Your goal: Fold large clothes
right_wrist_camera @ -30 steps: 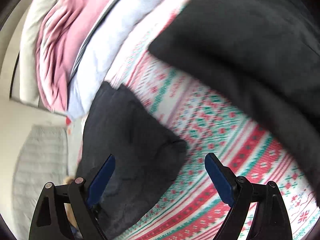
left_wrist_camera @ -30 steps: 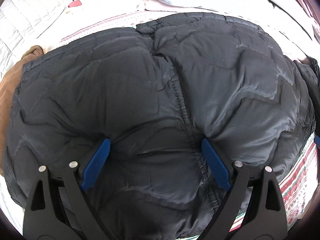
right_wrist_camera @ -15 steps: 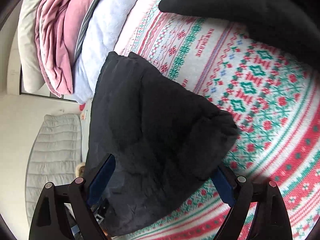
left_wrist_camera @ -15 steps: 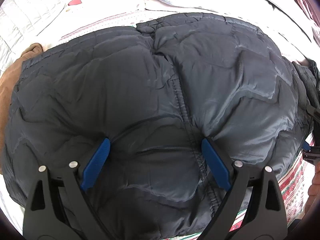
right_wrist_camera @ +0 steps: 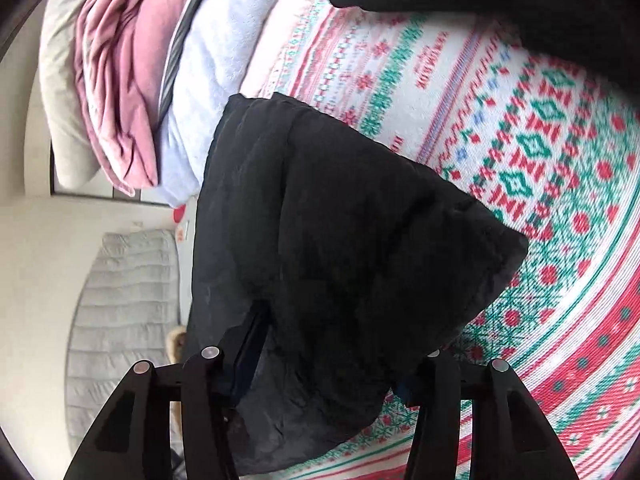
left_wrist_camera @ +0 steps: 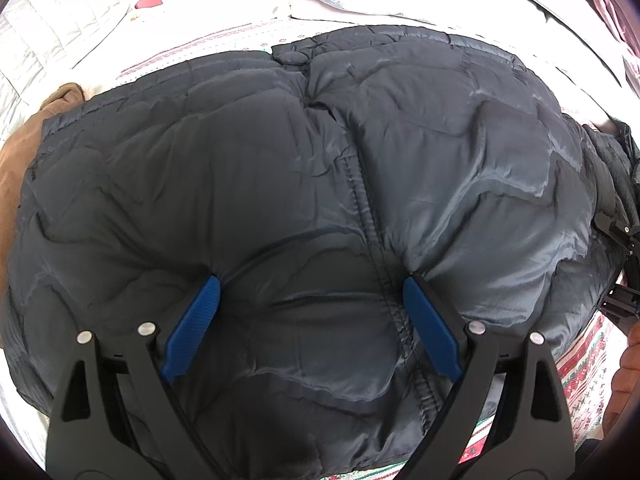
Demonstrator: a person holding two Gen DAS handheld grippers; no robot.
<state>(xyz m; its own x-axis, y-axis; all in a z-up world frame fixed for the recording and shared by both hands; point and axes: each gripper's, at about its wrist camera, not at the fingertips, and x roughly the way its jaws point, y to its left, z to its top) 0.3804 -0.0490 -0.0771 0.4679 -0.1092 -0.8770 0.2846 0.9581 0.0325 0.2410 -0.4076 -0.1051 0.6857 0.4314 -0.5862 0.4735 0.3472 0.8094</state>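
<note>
A dark quilted puffer jacket (left_wrist_camera: pixel 304 184) lies spread on the patterned bed cover and fills the left wrist view. My left gripper (left_wrist_camera: pixel 312 312) is open, its blue pads pressed down into the jacket's lower middle beside the zipper seam. In the right wrist view a dark sleeve (right_wrist_camera: pixel 340 264) of the jacket lies between the fingers of my right gripper (right_wrist_camera: pixel 332 372). The fingers stand wide apart around the sleeve and the blue pads are mostly hidden by the fabric. The right gripper also shows at the right edge of the left wrist view (left_wrist_camera: pixel 624 264).
A red, green and white patterned bed cover (right_wrist_camera: pixel 540 160) lies under the jacket. Folded pink and white bedding (right_wrist_camera: pixel 132 72) is stacked at the far side. A brown garment (left_wrist_camera: pixel 24 144) lies left of the jacket. A grey quilted mattress (right_wrist_camera: pixel 120 320) stands beyond.
My right gripper has moved forward over the sleeve, which now lies between its fingers and covers the pads. The left gripper has stayed pressed on the jacket.
</note>
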